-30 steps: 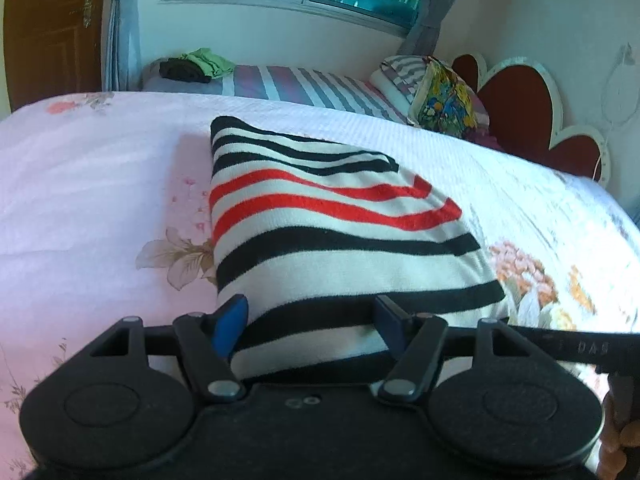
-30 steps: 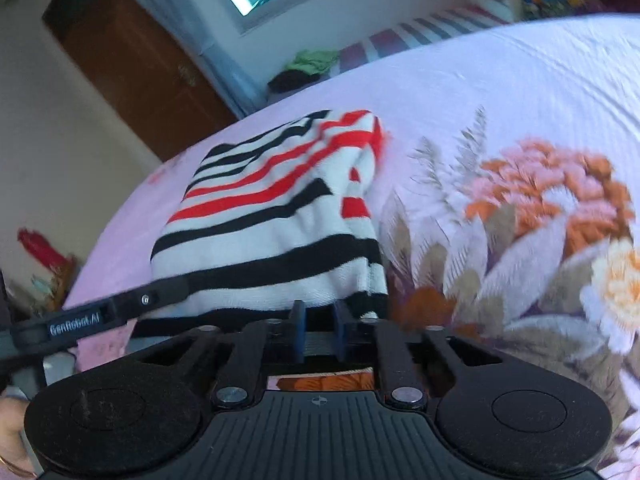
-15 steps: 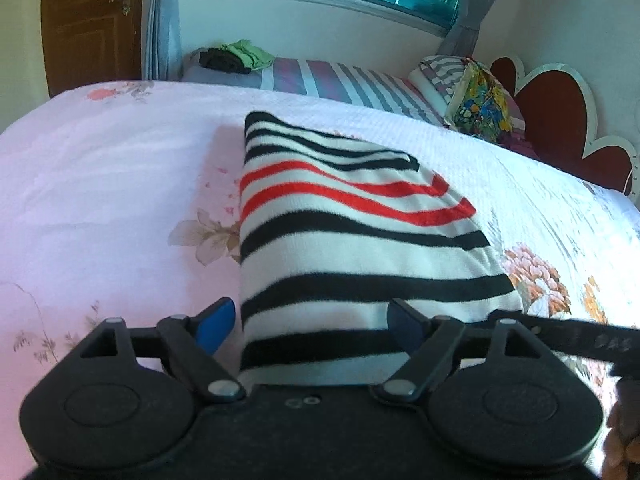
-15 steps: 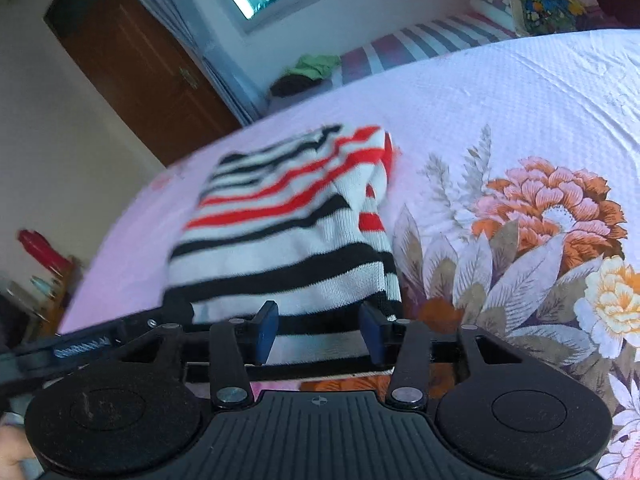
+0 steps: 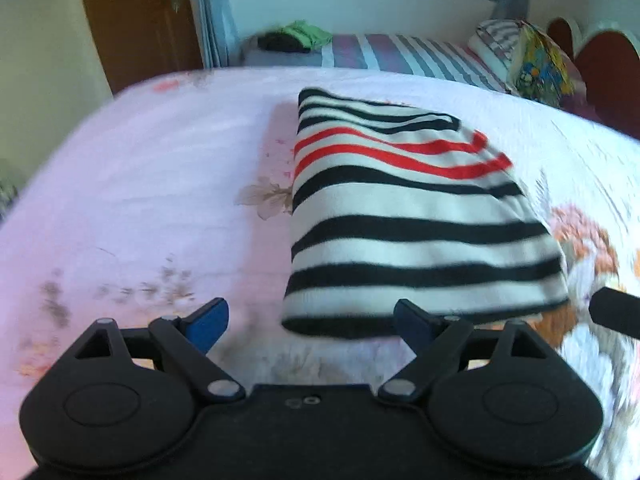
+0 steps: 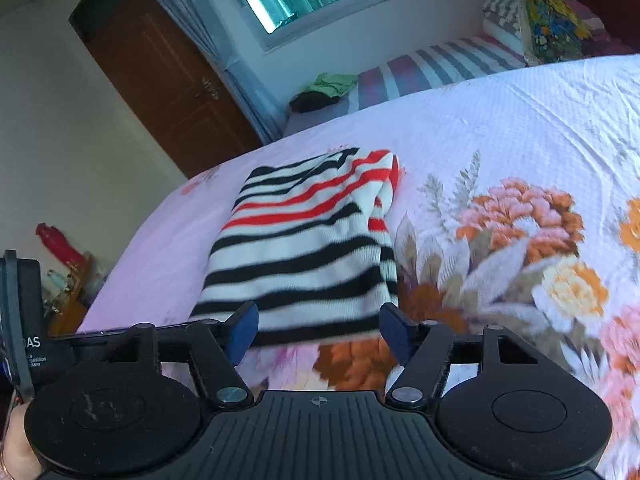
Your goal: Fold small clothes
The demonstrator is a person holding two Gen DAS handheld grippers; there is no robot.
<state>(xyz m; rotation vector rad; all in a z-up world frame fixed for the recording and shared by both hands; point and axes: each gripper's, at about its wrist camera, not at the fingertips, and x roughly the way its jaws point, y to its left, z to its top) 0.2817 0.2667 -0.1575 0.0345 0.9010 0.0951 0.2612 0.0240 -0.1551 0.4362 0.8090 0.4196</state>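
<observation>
Your folded knit garment with black, white and red stripes (image 5: 416,216) lies flat on the pink floral bedspread (image 5: 140,200), toward the near edge of the bed. Your left gripper (image 5: 310,318) hangs just short of the garment's near edge, jaws spread wide with nothing between them. Your right gripper (image 6: 318,330) sits at the same near edge, also spread wide and empty, its blue fingertips (image 6: 244,330) flanking the folded hem without pinching it.
</observation>
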